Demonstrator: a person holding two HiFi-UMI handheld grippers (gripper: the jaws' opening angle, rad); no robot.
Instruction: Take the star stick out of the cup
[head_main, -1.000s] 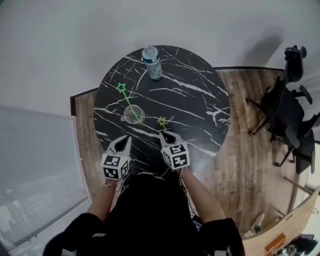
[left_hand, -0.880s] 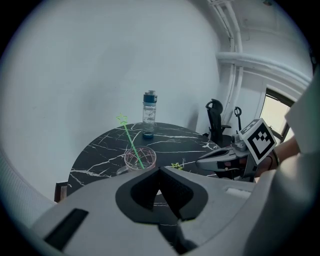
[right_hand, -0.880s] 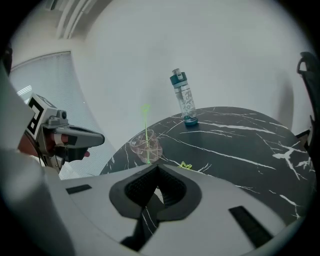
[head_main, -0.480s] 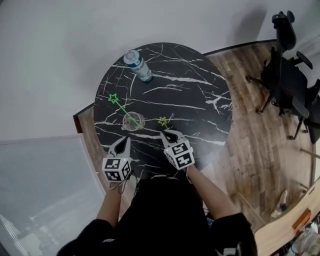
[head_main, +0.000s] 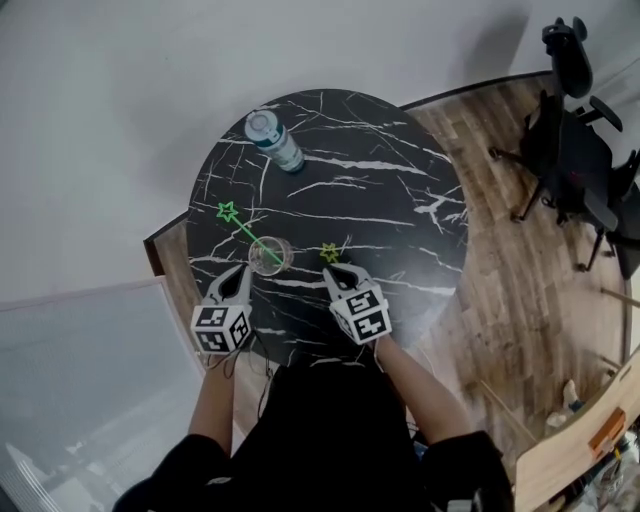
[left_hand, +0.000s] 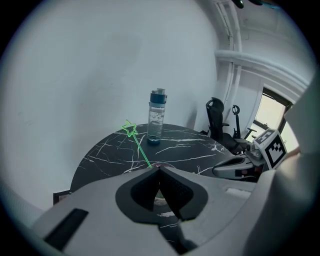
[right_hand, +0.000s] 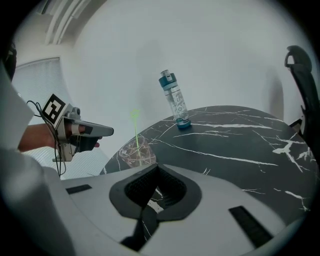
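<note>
A clear cup stands on the round black marble table, holding a green star stick that leans away to the left. My left gripper is shut and empty, its tips just short of the cup's near left side. In the left gripper view the jaws hide most of the cup, and the green star rises above them. My right gripper is shut, right of the cup. A small yellow star sits at its tips; I cannot tell if they touch.
A water bottle with a blue cap stands at the table's far side. Black office chairs stand on the wooden floor to the right. A white wall runs behind the table, and the person's body is against its near edge.
My left gripper has moved forward, closer to the cup. The right gripper has stayed where it was. The head view has shifted a little.
</note>
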